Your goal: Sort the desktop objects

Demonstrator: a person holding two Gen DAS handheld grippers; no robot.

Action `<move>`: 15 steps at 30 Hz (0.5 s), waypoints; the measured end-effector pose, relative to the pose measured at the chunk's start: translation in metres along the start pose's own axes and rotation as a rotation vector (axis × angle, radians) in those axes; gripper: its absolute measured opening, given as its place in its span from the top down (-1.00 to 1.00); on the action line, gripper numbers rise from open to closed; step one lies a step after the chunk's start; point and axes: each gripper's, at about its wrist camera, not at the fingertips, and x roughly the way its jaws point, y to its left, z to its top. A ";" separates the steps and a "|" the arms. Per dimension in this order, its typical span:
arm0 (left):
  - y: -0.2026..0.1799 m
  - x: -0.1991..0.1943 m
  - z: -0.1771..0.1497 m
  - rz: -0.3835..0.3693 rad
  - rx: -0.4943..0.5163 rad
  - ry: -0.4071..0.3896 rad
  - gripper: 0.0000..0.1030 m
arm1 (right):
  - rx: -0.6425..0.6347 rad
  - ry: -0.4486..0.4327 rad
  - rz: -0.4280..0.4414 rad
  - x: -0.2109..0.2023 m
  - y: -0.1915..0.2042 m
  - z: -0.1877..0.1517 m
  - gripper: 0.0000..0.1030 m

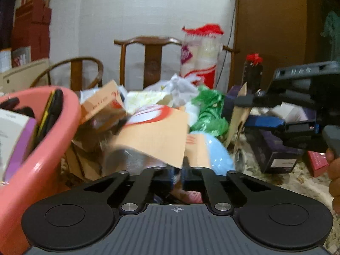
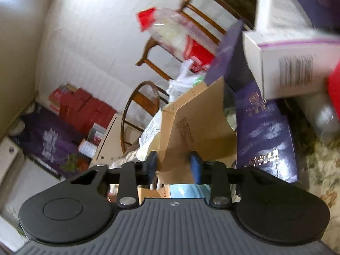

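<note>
Up front in the left wrist view, the left hand-held gripper (image 1: pixel 178 173) has its blue pads nearly together, pinching the lower corner of a flat piece of cardboard (image 1: pixel 155 133) with a red and white print. That cardboard tilts up over the heap of clutter on the surface. A pink basin (image 1: pixel 45 148) stands just to the left, holding a white and purple box (image 1: pixel 14 140) and a dark flat thing against its rim. Behind the cardboard lie a crumpled green bag (image 1: pixel 209 110), a light blue object (image 1: pixel 218 155) and a tall pack of paper cups (image 1: pixel 199 57). Further right the right hand-held gripper (image 1: pixel 265 112) reaches in sideways, over a dark purple box (image 1: pixel 274 150).

Next, the right wrist view is rolled over and blurred. The right hand-held gripper (image 2: pixel 173 166) is partly open, a brown cardboard flap (image 2: pixel 197 125) standing between its fingers; whether they grip it I cannot tell. A dark purple box (image 2: pixel 265 131) sits just beside, a white barcoded box (image 2: pixel 291 68) above it.
</note>
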 end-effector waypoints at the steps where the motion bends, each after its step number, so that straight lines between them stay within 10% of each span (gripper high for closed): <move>1: 0.000 -0.005 0.000 -0.010 0.005 -0.012 1.00 | -0.029 -0.002 -0.003 -0.002 0.003 -0.001 0.40; 15: -0.037 -0.066 0.001 -0.064 0.143 -0.176 1.00 | -0.147 -0.072 0.036 -0.057 0.019 -0.005 0.59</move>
